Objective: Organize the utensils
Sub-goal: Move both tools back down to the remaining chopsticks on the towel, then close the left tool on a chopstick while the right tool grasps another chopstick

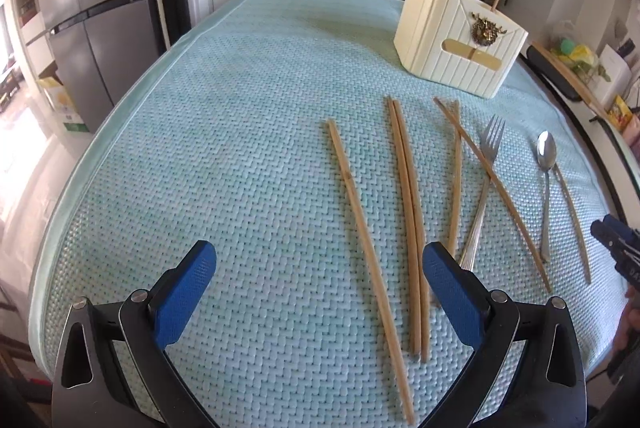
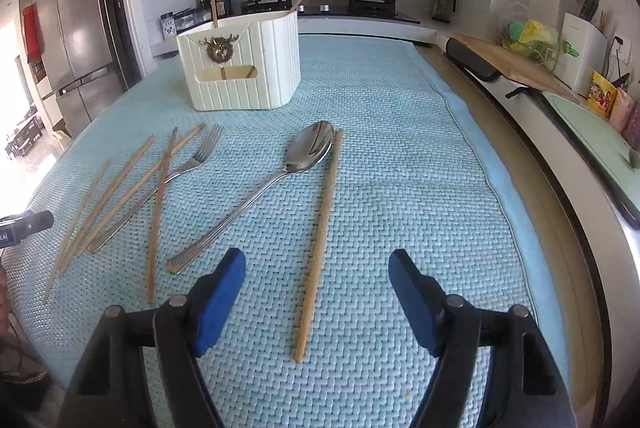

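Jaws of the left gripper and right gripper stand wide apart, holding nothing, above chopsticks on the bench.

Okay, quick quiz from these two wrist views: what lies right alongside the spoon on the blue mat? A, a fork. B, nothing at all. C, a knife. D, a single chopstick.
D: in the right wrist view a single chopstick lies just right of the spoon, its far tip beside the spoon's bowl, while the fork sits farther left among other chopsticks.
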The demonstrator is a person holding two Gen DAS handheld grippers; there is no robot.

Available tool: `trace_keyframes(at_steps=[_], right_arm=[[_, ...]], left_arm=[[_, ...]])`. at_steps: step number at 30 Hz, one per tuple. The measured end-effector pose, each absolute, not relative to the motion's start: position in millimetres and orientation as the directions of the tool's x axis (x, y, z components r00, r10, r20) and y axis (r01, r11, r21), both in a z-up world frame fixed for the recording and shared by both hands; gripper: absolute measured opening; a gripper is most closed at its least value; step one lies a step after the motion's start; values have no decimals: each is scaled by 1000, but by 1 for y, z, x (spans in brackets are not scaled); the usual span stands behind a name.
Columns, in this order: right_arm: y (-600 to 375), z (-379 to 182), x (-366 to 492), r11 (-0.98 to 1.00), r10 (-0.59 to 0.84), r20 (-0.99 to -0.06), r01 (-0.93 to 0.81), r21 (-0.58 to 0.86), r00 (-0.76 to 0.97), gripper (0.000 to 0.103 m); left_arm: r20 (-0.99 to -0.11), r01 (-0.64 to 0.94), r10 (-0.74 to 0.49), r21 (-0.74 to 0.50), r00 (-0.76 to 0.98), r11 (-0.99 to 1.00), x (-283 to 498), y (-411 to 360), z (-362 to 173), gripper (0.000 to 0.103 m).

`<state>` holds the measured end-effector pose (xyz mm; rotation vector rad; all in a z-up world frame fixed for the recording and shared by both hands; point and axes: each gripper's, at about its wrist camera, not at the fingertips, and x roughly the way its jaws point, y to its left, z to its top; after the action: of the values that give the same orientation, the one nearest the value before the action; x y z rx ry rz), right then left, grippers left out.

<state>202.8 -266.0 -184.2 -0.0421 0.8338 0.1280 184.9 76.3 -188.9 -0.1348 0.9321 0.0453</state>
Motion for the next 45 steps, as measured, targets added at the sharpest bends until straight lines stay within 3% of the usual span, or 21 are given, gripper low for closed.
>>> trace_keyframes(at_steps=[6, 11, 19, 22, 24, 26, 27, 29, 31, 37, 45], right_arm=[[-264, -213, 247, 990, 95, -803, -142, 14, 589, 46], [-265, -213, 262, 989, 90, -814, -147, 5, 574, 45], [-265, -211, 314, 986, 94, -819, -168, -3, 567, 44], [-265, -212, 331, 984, 95, -825, -176, -6, 558, 35], [-268, -212, 338, 986, 83, -831, -164, -10, 550, 14], [-272, -212, 343, 987, 96, -837, -161, 10, 539, 9], [-274, -212, 343, 987, 102, -839, -159, 18, 535, 6], [-277, -211, 345, 987, 114, -839, -159, 34, 532, 6], [-284, -211, 345, 988, 128, -837, -137, 65, 531, 6], [-302, -182, 316, 978, 208, -771, -104, 183, 602, 6], [-307, -116, 266, 953, 291, -631, -161, 256, 719, 6]], left_arm=[[-836, -142, 38, -49, 548, 989, 218, 86, -205, 102], [-856, -137, 77, 7, 512, 991, 233, 83, -219, 103], [-862, -69, 30, -6, 506, 998, 269, 83, -217, 103], [-877, -33, 8, -9, 480, 999, 278, 84, -216, 102], [-880, -21, 1, -10, 475, 1000, 282, 83, -215, 95], [-874, 9, -16, -13, 485, 1000, 285, 79, -210, 68], [-873, 27, -28, -17, 486, 999, 291, 75, -208, 60], [-870, 48, -49, -29, 490, 998, 292, 72, -204, 27], [-865, 65, -89, -66, 494, 996, 294, 72, -203, 9], [-813, 49, -184, -189, 552, 981, 287, 90, -188, 4], [-672, 87, -229, -239, 704, 967, 242, 93, -120, 4]])
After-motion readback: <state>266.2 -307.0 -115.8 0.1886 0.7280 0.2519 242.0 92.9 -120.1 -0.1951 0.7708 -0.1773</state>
